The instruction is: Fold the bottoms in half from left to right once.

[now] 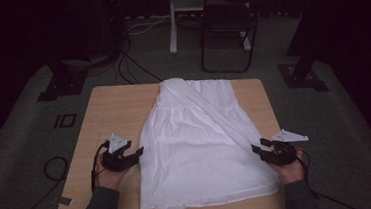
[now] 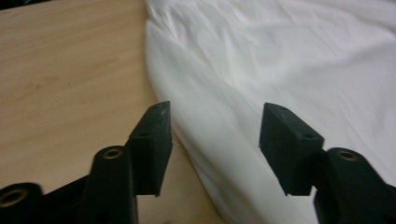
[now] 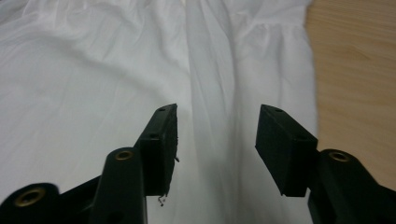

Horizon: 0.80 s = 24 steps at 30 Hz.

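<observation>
Both grippers (image 1: 138, 152) (image 1: 258, 146) gape beside the white garment (image 1: 201, 143), hem partly cut off.

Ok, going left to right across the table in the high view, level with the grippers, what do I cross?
Bare wooden table → left gripper, jaws open → white dress spread flat → right gripper, jaws open, at the dress's right edge.

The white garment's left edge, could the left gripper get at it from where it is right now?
Probably yes. The left gripper sits beside the white garment with jaws open, and in the left gripper view the cloth's edge lies just ahead between them, on the bare table, with nothing in the way.
</observation>
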### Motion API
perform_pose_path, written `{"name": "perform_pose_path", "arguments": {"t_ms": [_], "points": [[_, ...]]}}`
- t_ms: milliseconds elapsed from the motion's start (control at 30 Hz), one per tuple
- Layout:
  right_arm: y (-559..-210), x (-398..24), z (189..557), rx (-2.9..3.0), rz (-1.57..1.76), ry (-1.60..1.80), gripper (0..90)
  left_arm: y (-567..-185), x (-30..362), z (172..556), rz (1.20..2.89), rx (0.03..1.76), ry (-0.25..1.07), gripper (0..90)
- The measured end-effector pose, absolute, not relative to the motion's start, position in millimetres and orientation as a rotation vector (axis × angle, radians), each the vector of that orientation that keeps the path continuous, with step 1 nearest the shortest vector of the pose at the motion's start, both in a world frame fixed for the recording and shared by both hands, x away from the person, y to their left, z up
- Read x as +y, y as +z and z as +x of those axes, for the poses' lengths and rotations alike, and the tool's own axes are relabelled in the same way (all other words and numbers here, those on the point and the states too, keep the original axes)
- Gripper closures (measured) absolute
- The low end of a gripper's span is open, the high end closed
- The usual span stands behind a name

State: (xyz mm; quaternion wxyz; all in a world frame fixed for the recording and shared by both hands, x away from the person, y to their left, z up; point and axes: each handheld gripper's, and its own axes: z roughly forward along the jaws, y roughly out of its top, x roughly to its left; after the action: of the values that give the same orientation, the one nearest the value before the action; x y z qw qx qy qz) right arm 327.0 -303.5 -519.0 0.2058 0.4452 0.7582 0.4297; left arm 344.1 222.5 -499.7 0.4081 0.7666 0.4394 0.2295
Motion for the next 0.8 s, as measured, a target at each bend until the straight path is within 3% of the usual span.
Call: {"name": "perform_pose_path", "arguments": {"t_ms": [367,500,567,633,733,767,800], "points": [[-527,-253,404,2.201,1.201,1.078,38.3,-526,214,412,1.983,1.277,0.52,40.4],[-530,-241,416,2.212,1.188,1.021,35.5,-540,207,424,2.013,1.313,0.47,44.7],[-536,-230,426,2.231,1.178,0.936,34.9,-545,204,426,2.025,1.321,0.451,52.6],[-540,-227,431,2.251,1.19,0.885,42.1,-548,202,427,2.037,1.31,0.423,63.8],[-539,-233,433,2.22,1.222,0.819,78.3,-546,202,423,2.028,1.284,0.43,85.9],[-536,-239,433,2.187,1.253,0.848,86.9,-545,204,422,2.024,1.282,0.438,88.5],[-532,-246,432,2.139,1.28,0.86,88.1,-544,205,421,2.017,1.28,0.442,89.2]]}}
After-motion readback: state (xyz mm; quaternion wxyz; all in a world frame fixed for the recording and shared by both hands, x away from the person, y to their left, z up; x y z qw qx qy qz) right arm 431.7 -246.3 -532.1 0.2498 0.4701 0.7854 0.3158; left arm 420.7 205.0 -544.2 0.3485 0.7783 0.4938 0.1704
